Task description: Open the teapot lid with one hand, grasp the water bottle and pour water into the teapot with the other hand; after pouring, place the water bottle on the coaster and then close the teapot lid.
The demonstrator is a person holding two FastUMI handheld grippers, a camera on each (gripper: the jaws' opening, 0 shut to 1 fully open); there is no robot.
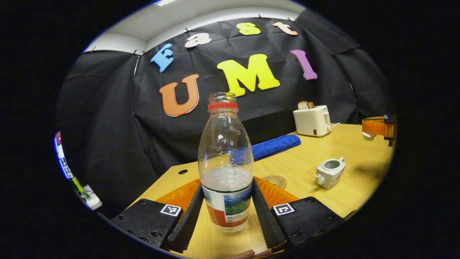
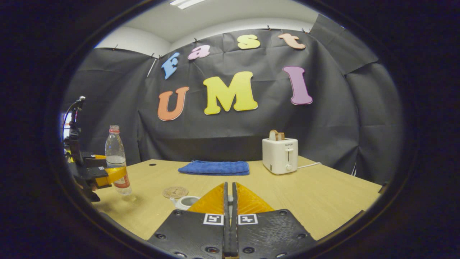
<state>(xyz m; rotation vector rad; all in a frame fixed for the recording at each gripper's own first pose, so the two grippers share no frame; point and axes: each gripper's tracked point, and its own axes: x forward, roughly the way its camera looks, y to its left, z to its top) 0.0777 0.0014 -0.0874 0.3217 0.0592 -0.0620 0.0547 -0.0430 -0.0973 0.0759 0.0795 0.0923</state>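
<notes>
A clear, uncapped water bottle with a red neck ring is about a third full. My left gripper is shut on its labelled lower part. In the right gripper view the bottle hangs a little above the table at the far left, in the left gripper. The white teapot stands open on the wooden table, right of the round coaster. My right gripper is shut, with the teapot just left of its fingers. In the left gripper view a small white lid sits at the right gripper's tip.
A folded blue towel lies at the back of the table. A white toaster with bread in it stands to the towel's right. The coaster lies between bottle and teapot. Black cloth walls close the booth.
</notes>
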